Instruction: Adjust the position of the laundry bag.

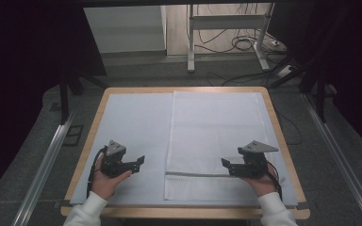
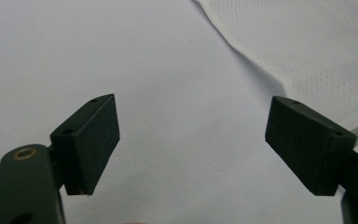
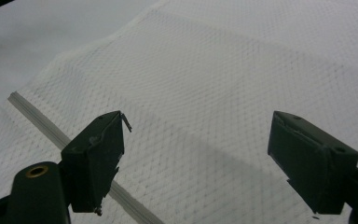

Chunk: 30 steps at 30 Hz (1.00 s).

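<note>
A white waffle-weave towel (image 1: 217, 136) lies flat on the right half of the table, with a pale stripe (image 1: 193, 174) near its front end. My left gripper (image 1: 140, 162) hovers over the bare sheet just left of the towel's front left part, jaws wide apart and empty. In the left gripper view the towel's edge (image 2: 307, 51) runs past the upper right. My right gripper (image 1: 225, 163) is over the towel's front right part, pointing left, open with nothing between its pads. The right gripper view has the weave (image 3: 242, 93) and the stripe (image 3: 37, 116) under my right gripper (image 3: 196, 154).
A pale blue sheet (image 1: 132, 127) covers the wooden table (image 1: 283, 141). Beyond the far edge stand metal desk legs (image 1: 191, 42) and loose cables (image 1: 245, 42) on the floor. Metal rails (image 1: 47, 160) run along both sides of the table.
</note>
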Tool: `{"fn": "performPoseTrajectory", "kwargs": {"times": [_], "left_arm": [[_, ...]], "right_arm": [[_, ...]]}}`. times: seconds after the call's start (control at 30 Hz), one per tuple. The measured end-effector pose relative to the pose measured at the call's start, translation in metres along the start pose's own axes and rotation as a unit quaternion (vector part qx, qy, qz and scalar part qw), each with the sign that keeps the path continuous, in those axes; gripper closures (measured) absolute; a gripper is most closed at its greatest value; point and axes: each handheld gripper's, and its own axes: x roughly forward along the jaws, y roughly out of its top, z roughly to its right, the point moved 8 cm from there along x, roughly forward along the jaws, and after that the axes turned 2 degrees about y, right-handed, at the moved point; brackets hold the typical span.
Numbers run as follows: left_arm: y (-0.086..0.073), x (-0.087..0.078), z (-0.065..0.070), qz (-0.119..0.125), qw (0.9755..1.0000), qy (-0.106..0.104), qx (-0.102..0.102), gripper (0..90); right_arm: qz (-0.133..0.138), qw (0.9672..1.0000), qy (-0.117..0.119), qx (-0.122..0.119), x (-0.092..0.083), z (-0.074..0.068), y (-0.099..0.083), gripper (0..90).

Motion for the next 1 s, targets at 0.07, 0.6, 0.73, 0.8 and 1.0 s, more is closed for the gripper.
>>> {"fn": "performPoseTrajectory", "kwargs": {"times": [0.07,0.6,0.73,0.8,1.0], "left_arm": [[0.001,-0.001,0.001,0.001,0.9998,-0.006,-0.018,18.8],[0.008,-0.011,0.004,0.014,0.9995,0.0,-0.029,16.7],[0.011,-0.018,0.013,0.019,0.9996,-0.013,-0.014,20.5],[0.012,-0.018,0.017,0.01,0.9996,-0.023,-0.013,21.6],[0.019,-0.012,0.017,-0.011,0.9995,-0.025,-0.016,24.3]], "right_arm": [[0.003,1.0,0.002,0.001,0.0,0.001,0.001,18.1],[-0.004,0.9995,-0.006,-0.03,-0.005,0.006,-0.002,18.0],[0.006,0.999,-0.015,-0.042,-0.005,0.01,-0.001,16.6],[0.009,0.9988,-0.019,-0.044,-0.005,0.011,0.0,16.5],[0.027,0.9995,0.0,-0.014,0.0,0.008,0.007,16.3]]}}
